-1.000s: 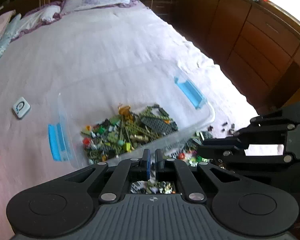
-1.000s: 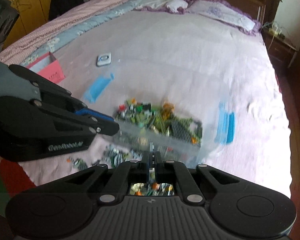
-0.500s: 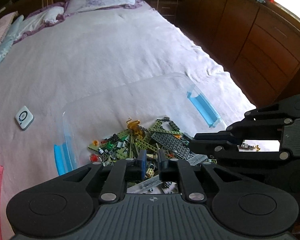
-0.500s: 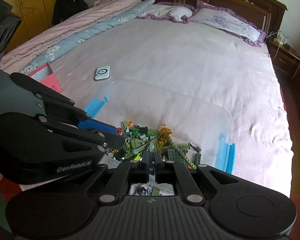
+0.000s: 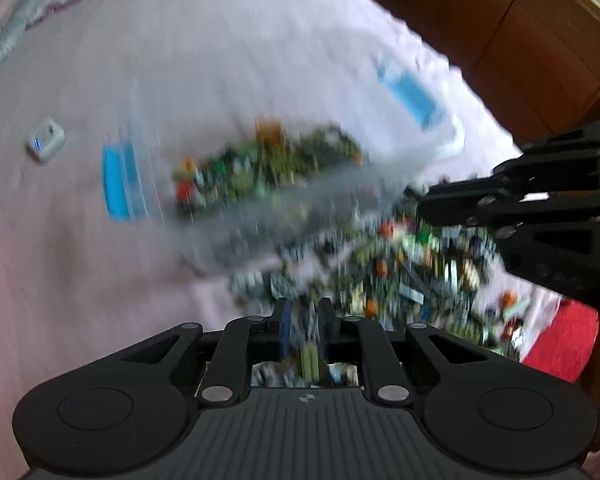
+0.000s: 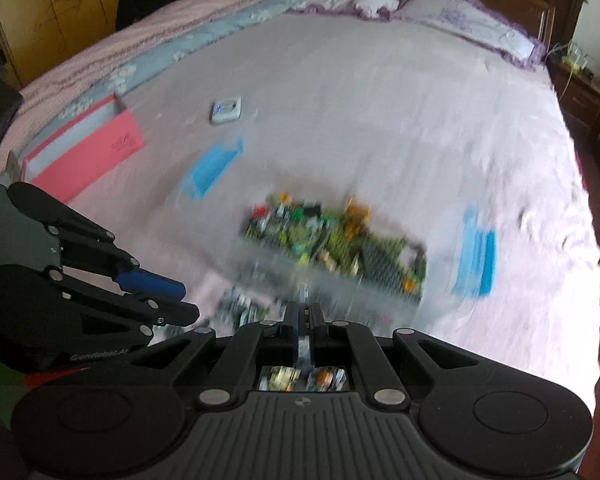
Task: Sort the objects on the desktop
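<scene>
A clear plastic bin (image 5: 440, 148) with blue handles (image 5: 122, 184) is tilted up above the bed, motion-blurred. Small green, grey and orange building pieces (image 5: 268, 168) lie against its near wall, and more lie in a heap on the sheet below (image 5: 416, 264). My left gripper (image 5: 304, 312) and my right gripper (image 6: 306, 312) each seem shut on the bin's near rim. The bin also shows in the right wrist view (image 6: 340, 276), with pieces in it (image 6: 332, 240) and a few under it (image 6: 240, 308). The right gripper appears in the left view (image 5: 540, 200), the left one in the right view (image 6: 100, 280).
A pink sheet covers the bed (image 6: 380, 100). A small white device (image 6: 226, 109) lies beyond the bin. An open pink box (image 6: 88, 148) stands at the left. Pillows (image 6: 468, 24) lie at the headboard. Wooden cabinets (image 5: 520, 40) run along the right side. Something red (image 5: 560, 340) lies at the bed's near edge.
The bin has swung up again from lying flatter half a second ago. The heap of pieces on the sheet below it is back in view. Both views are now blurred by fast motion.
</scene>
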### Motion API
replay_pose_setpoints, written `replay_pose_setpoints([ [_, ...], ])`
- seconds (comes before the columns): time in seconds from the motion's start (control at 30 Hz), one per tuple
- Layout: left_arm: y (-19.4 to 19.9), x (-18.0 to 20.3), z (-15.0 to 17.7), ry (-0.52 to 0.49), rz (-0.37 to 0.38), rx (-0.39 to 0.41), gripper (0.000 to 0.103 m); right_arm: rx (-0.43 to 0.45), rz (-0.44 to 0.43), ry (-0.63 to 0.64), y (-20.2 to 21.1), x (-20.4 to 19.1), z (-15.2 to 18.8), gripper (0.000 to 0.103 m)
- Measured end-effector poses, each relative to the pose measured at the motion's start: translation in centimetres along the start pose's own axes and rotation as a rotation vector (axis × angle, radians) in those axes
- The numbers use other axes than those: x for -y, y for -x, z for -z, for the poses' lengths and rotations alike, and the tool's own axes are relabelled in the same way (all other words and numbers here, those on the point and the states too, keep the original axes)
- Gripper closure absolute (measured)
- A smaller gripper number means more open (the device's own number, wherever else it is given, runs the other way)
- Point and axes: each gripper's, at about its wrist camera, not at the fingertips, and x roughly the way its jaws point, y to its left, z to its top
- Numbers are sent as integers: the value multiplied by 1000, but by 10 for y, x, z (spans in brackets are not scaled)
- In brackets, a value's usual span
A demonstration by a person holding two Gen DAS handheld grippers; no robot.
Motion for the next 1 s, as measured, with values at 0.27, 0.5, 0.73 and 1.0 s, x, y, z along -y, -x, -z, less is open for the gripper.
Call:
replay_pose_setpoints([
  [0.27, -67, 8, 36, -5, -14, -127, 87, -101, -16, -17, -14, -16, 54, 98],
  [0.5, -92, 5, 43, 19, -28, -165, 87, -132, -17, -31, -21, -18, 70, 98],
  [0.73, -99, 9, 46, -19, -24, -147, 86, -134, -17, -49, -25, -14, 69, 98],
  [1.0, -81, 13, 44, -10, -4, -98, 87, -136, -19, -53, -26, -14, 67, 98],
])
